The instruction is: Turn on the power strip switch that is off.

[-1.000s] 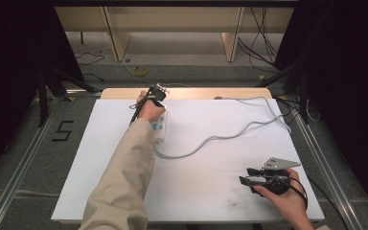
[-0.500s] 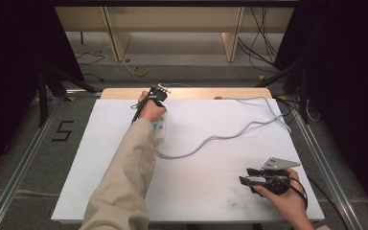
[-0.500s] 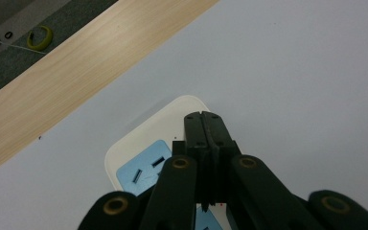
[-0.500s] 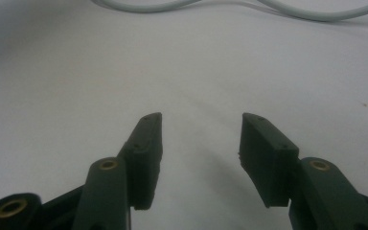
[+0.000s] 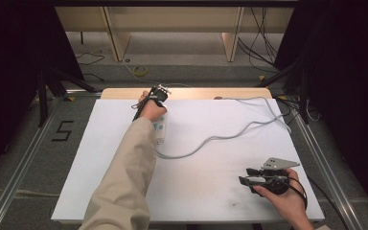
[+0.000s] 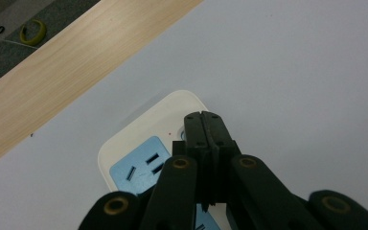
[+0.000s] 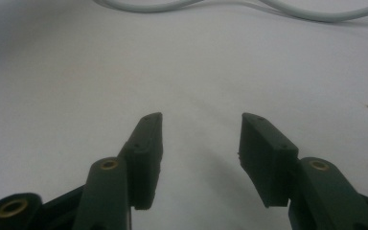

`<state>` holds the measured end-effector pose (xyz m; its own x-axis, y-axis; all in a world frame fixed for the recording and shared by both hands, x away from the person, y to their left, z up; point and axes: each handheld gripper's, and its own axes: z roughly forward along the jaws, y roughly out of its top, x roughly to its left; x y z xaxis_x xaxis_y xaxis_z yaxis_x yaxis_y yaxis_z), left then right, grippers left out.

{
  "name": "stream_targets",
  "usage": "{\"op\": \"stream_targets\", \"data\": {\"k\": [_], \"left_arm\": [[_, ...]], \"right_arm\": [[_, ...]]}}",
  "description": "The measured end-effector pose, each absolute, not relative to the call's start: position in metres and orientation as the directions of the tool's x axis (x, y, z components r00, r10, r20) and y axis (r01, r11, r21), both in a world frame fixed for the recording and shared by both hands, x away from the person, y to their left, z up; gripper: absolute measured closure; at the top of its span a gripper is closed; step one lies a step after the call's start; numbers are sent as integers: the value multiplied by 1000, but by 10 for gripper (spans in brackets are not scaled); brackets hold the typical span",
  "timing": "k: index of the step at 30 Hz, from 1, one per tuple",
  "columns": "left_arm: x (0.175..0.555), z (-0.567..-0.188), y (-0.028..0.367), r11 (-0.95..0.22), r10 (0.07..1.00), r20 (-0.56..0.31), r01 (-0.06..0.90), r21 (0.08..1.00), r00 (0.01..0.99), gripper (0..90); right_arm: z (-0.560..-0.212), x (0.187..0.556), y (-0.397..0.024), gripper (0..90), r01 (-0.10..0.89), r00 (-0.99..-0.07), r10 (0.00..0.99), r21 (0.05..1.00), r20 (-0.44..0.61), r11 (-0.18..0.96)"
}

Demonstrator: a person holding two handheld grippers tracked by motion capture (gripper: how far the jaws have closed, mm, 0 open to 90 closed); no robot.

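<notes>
Item: white plastic power strip with blue socket faces (image 6: 139, 143), far-left on white table sheet (image 5: 211, 191). We press closed left gripper (image 6: 205, 120) tips on its switch end. Right gripper (image 7: 199, 158) gapes wide, empty, idle. Switch press under way; release left.

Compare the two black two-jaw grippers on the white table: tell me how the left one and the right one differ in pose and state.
The left gripper has its jaws shut together, tips over the white power strip with blue socket panels near the table's far edge; the right gripper has its jaws open with nothing between them.
The left gripper is held at arm's reach; the right gripper sits near the front edge over the bare white tabletop.
Both are black and hand-held.
</notes>
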<state>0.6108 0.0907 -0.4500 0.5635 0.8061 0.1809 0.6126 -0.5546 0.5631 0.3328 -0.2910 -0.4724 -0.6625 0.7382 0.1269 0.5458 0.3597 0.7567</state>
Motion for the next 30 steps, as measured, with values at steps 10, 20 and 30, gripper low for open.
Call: {"op": "stream_targets", "data": {"k": [10,20,30], "left_arm": [[610,-445,101,-521,822,154,616,590,548,895],[591,-415,120,-500,816,136,568,653,562,668],[512,-407,134,-467,772,60,502,728,632,384]], "right_arm": [[-472,333,-292,513,544,-662,739,759,126,359],[-472,333,-291,511,546,-660,741,757,123,360],[-472,333,-291,502,548,-660,741,754,125,361]]}}
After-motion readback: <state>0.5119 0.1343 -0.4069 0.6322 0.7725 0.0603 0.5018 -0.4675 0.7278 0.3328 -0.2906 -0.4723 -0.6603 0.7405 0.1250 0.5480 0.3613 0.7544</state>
